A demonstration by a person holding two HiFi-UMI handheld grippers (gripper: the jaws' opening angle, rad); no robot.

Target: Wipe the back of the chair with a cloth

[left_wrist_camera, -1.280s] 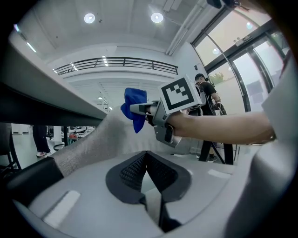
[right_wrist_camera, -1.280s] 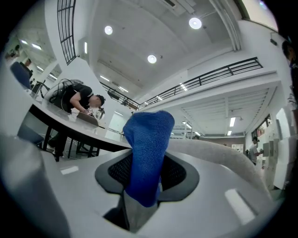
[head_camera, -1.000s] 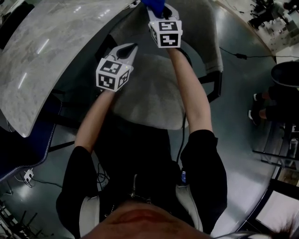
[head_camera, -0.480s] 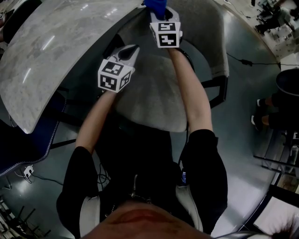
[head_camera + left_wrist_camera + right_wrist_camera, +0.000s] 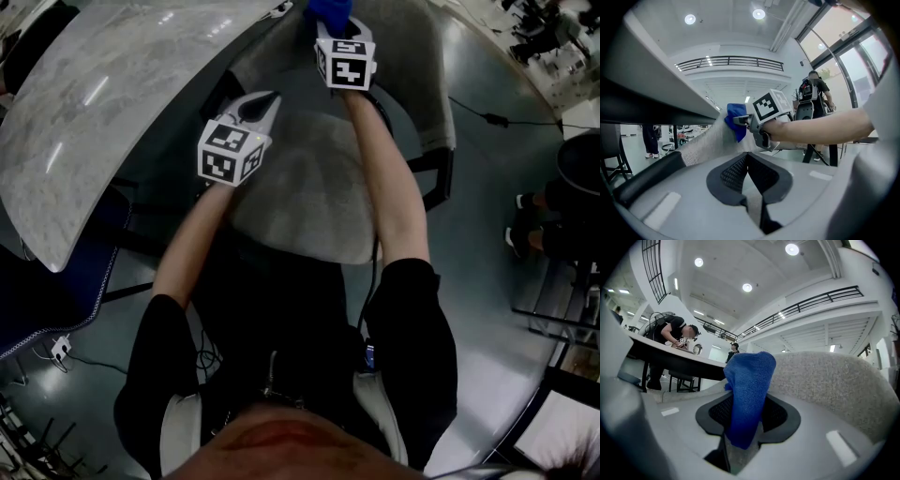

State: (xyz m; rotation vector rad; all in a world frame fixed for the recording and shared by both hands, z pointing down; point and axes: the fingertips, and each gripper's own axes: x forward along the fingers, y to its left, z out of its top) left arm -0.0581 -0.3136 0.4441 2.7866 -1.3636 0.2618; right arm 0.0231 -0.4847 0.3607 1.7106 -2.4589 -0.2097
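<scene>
The chair has a grey fabric seat [image 5: 300, 187] and a curved grey back [image 5: 427, 84]. My right gripper [image 5: 335, 26] is at the top of the back, shut on a blue cloth [image 5: 328, 9]. In the right gripper view the cloth [image 5: 749, 390] hangs bunched between the jaws of the right gripper [image 5: 747, 404], with the fuzzy chair back [image 5: 834, 380] close behind it. My left gripper [image 5: 265, 98] hovers over the seat's left side, shut with nothing in it. From the left gripper [image 5: 747, 157] I see the cloth [image 5: 736, 115] pressed against the chair back [image 5: 708, 140].
A marble-topped table [image 5: 122, 84] curves along the left, its edge over the chair. A black armrest [image 5: 433, 173] sticks out on the right. A cable [image 5: 497, 117] lies on the floor, and a person's shoes [image 5: 530, 216] show at far right. People stand in the background [image 5: 675, 341].
My right gripper has slid to the right along the top of the chair back with the blue cloth. The left gripper has hardly moved.
</scene>
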